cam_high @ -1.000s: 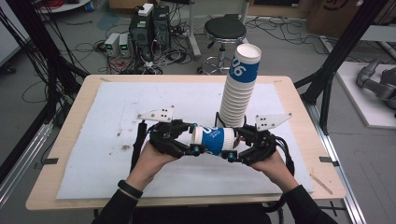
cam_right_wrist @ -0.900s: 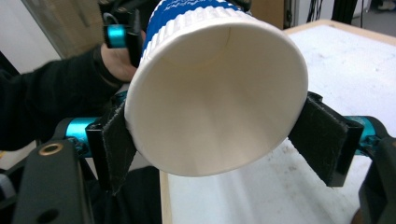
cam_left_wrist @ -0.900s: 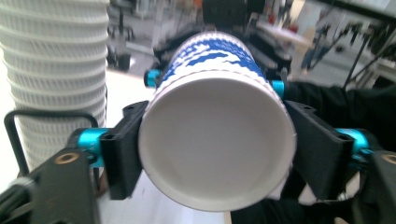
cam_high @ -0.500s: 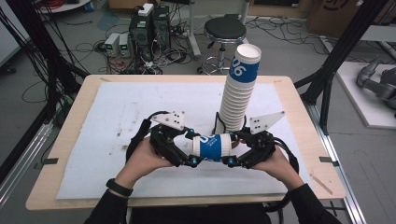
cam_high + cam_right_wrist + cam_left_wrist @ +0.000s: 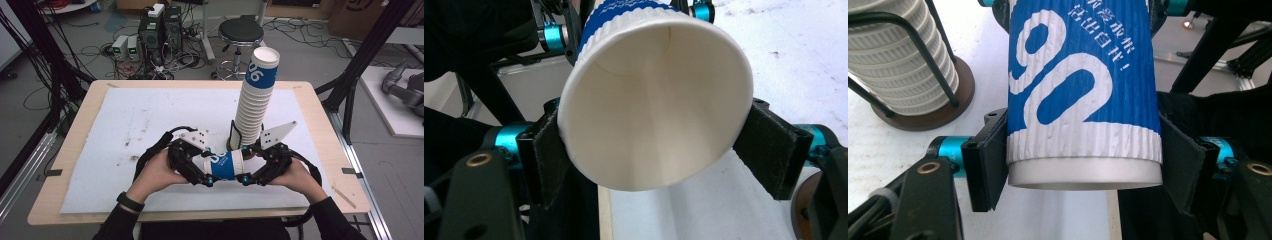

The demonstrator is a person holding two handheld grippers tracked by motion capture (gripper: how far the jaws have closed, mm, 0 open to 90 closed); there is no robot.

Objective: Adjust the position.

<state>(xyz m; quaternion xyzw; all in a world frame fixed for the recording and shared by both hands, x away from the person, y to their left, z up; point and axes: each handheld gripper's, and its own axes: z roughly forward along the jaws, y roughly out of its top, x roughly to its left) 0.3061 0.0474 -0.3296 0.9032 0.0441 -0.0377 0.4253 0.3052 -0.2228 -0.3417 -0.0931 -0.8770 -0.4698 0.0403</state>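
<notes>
On the desk (image 5: 80, 150), a tall cup stack (image 5: 255, 105) stands right of centre. Near it, a blue-and-white paper cup (image 5: 223, 164) lies sideways, pinched by both the left gripper (image 5: 197, 167) and the right gripper (image 5: 255, 167).

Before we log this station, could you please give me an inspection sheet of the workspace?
Surface: wooden table under a stained white mat.
Job's things: blue-and-white paper cup lying level between both grippers; tall cup stack in a holder.
Clutter: nothing seen.
Grippers: left gripper shut on the cup's base; right gripper shut on its rim.
Cables: black cable loops from the left gripper.
Surroundings: stool, computers, floor cables.
</notes>
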